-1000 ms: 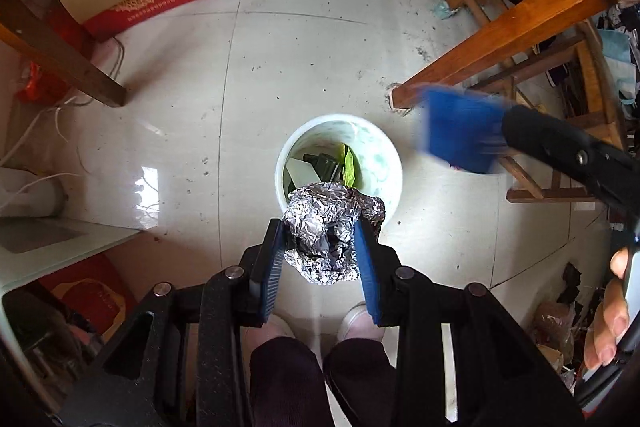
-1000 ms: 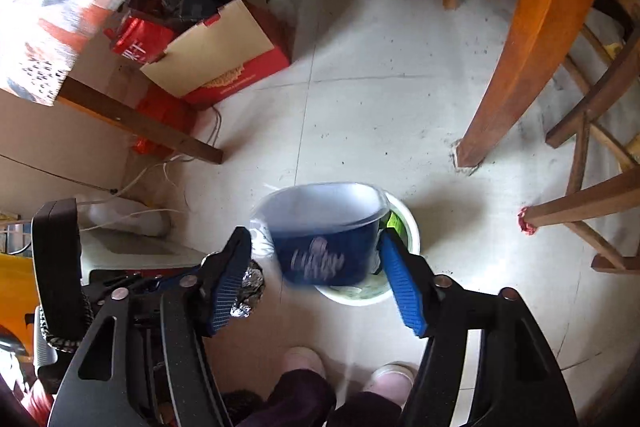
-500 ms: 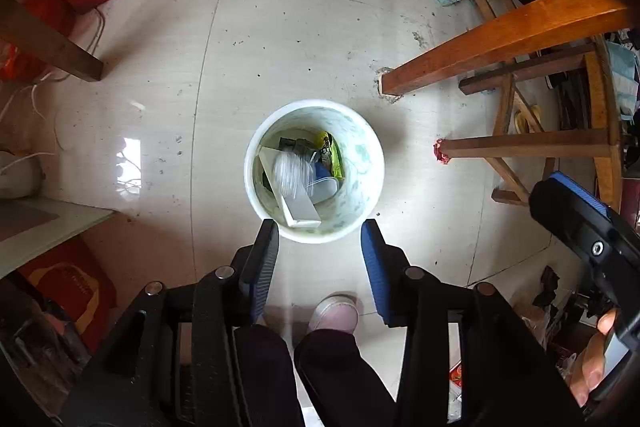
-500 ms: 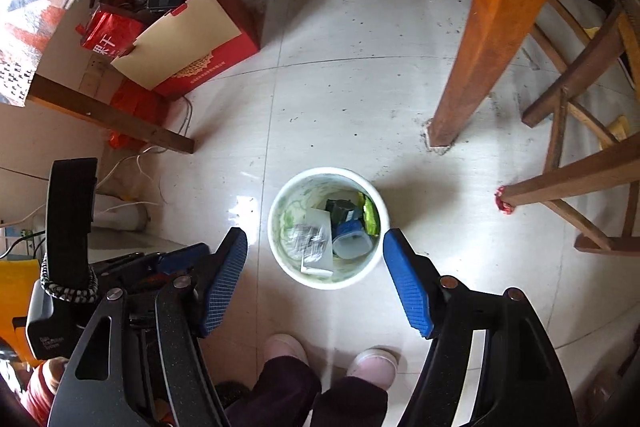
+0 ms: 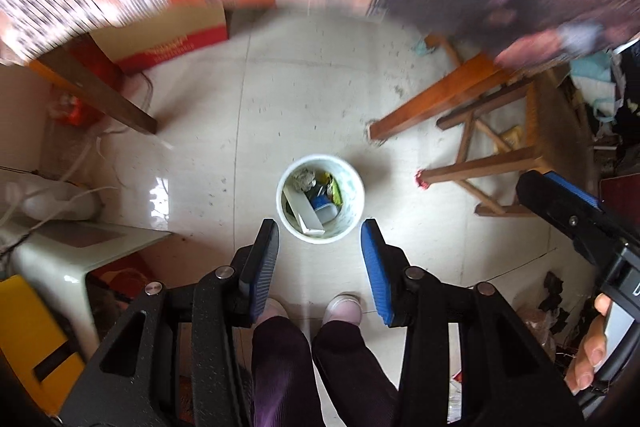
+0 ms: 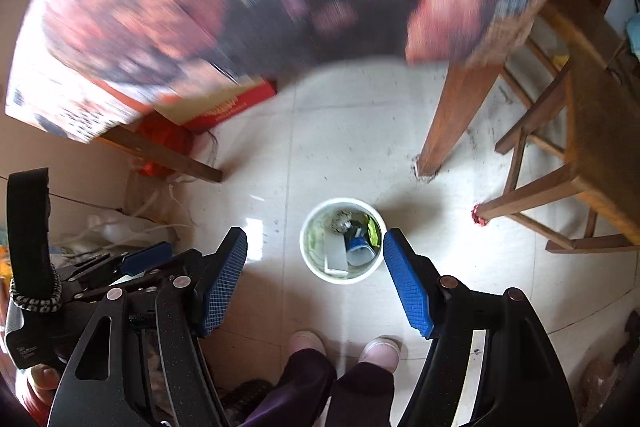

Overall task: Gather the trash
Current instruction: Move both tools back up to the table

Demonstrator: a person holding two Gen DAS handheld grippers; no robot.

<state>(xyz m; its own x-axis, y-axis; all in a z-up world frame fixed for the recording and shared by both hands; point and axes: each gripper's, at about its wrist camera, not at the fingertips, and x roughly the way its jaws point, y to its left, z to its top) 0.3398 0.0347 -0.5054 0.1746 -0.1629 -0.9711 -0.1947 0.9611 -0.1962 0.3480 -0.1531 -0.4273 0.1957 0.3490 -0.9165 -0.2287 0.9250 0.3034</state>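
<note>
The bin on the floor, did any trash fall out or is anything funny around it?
Nothing spilled: the white bin stands upright with the foil ball and blue cup inside. The one odd spot is the wooden table leg, whose foot looks chipped with crumbs around it.

Below you, the round white trash bin [image 5: 320, 203] stands upright on the tiled floor. Inside it you can see a crumpled foil ball [image 5: 305, 179] at the far side, a blue cup [image 5: 325, 207], a white flat piece [image 5: 302, 207] and green wrapper [image 5: 335, 189].
</note>
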